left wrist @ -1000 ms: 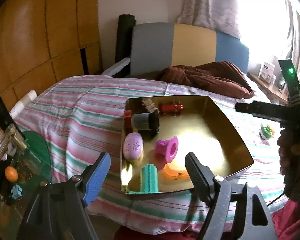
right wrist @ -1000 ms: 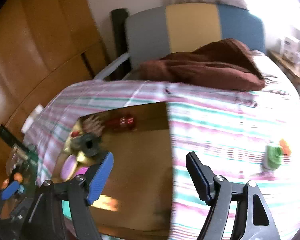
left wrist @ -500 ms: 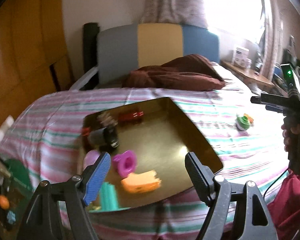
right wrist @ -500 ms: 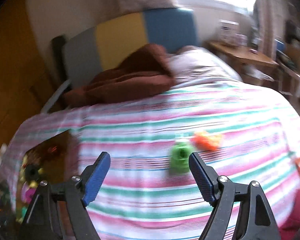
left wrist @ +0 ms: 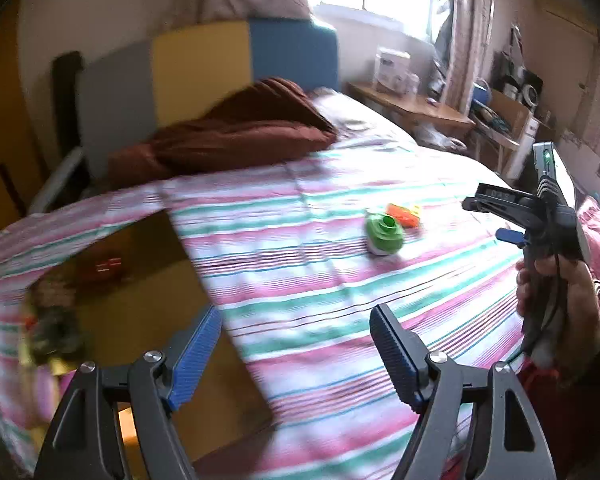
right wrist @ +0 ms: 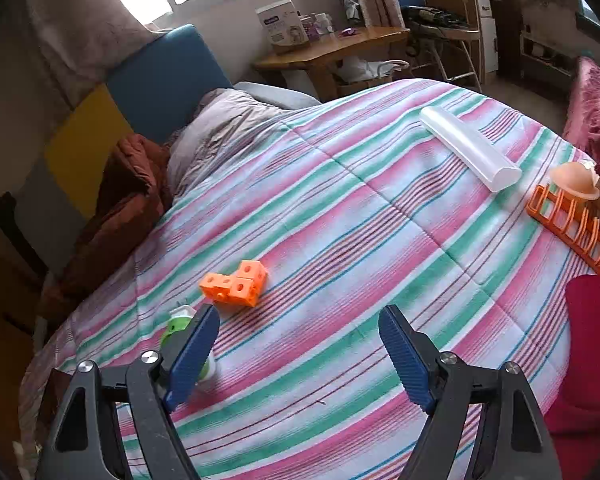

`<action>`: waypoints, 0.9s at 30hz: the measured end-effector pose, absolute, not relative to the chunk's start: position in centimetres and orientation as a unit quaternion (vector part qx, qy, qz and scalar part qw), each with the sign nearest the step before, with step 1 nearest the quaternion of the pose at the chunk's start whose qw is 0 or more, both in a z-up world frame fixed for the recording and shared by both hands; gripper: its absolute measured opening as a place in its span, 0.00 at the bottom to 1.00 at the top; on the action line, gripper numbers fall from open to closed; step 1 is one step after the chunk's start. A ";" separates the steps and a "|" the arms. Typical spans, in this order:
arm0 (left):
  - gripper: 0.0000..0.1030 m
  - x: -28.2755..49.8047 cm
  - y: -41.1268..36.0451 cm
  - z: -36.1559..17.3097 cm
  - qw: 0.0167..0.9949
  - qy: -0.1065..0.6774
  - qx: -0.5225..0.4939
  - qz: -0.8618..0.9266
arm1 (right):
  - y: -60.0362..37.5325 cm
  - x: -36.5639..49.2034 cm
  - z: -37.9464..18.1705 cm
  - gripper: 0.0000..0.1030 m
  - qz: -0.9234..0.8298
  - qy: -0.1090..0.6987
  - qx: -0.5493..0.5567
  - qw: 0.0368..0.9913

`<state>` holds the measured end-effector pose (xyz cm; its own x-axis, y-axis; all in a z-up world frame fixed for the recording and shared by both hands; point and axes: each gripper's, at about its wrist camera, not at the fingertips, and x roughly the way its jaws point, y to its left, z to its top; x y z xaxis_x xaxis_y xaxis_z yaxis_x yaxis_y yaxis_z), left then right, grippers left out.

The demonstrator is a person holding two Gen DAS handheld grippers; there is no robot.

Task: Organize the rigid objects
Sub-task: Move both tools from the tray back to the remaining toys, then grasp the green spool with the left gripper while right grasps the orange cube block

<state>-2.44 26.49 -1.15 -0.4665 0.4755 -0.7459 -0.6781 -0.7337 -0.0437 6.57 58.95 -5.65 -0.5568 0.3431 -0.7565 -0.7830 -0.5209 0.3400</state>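
Note:
My left gripper (left wrist: 296, 356) hangs open and empty over the striped bedspread (left wrist: 340, 280), beside the gold tray's (left wrist: 148, 312) right edge. The tray holds blurred items, among them a red piece (left wrist: 108, 268). Farther off lie a green-and-white toy (left wrist: 384, 234) and an orange block piece (left wrist: 404, 214). At the right a hand holds my right gripper (left wrist: 484, 218). In the right wrist view, the right gripper (right wrist: 298, 354) is open and empty. The orange block piece (right wrist: 236, 282) lies just ahead of it, and the green toy (right wrist: 178, 328) is half hidden behind the left finger (right wrist: 192, 352).
A white tube (right wrist: 470, 154), an orange rack (right wrist: 572, 228) and a peach dome (right wrist: 574, 180) lie near the bed's right edge. A brown blanket (left wrist: 236, 136) is heaped by the headboard. A wooden desk (right wrist: 332, 52) stands beyond the bed. Red cloth (right wrist: 592, 344) is at the lower right.
Both views swung right, away from the tray and toward the loose toys. The tray slid to the left view's edge and left the right view. The white tube and orange rack came into sight.

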 end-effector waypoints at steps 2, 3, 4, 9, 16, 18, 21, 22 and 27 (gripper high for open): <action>0.76 -3.1 28.8 -2.0 0.358 0.124 -0.404 0.833 | 59.2 6.8 -6.0 0.82 0.807 0.362 -0.318 0.341; 0.76 -3.5 29.8 -2.3 0.364 0.120 -0.413 0.826 | 59.4 6.9 -6.1 0.82 0.805 0.370 -0.319 0.337; 0.76 -4.0 31.1 -2.7 0.366 0.120 -0.422 0.820 | 59.5 6.9 -6.2 0.82 0.803 0.375 -0.320 0.336; 0.76 -6.2 36.5 -4.3 0.391 0.118 -0.448 0.795 | 59.0 7.0 -6.3 0.83 0.800 0.387 -0.315 0.332; 0.76 -8.8 43.0 -7.3 0.391 0.137 -0.472 0.778 | 59.1 6.8 -6.2 0.83 0.801 0.395 -0.315 0.320; 0.76 -9.6 44.0 -8.1 0.389 0.130 -0.483 0.773 | 59.1 6.7 -6.2 0.83 0.802 0.396 -0.316 0.317; 0.76 -10.8 45.4 -9.3 0.382 0.129 -0.493 0.771 | 59.1 6.6 -6.2 0.83 0.802 0.393 -0.319 0.318; 0.76 -11.4 45.9 -10.1 0.374 0.126 -0.505 0.767 | 59.1 6.6 -6.2 0.83 0.802 0.394 -0.319 0.317; 0.52 -12.2 46.0 -11.6 0.375 0.106 -0.530 0.753 | 59.3 6.7 -6.4 0.84 0.799 0.398 -0.320 0.316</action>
<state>-12.18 46.04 -11.61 -0.1571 0.4527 -0.8777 -0.6778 -0.6958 -0.2376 6.72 59.32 -6.40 -0.5950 0.2506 -0.7636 -0.7603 -0.4834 0.4338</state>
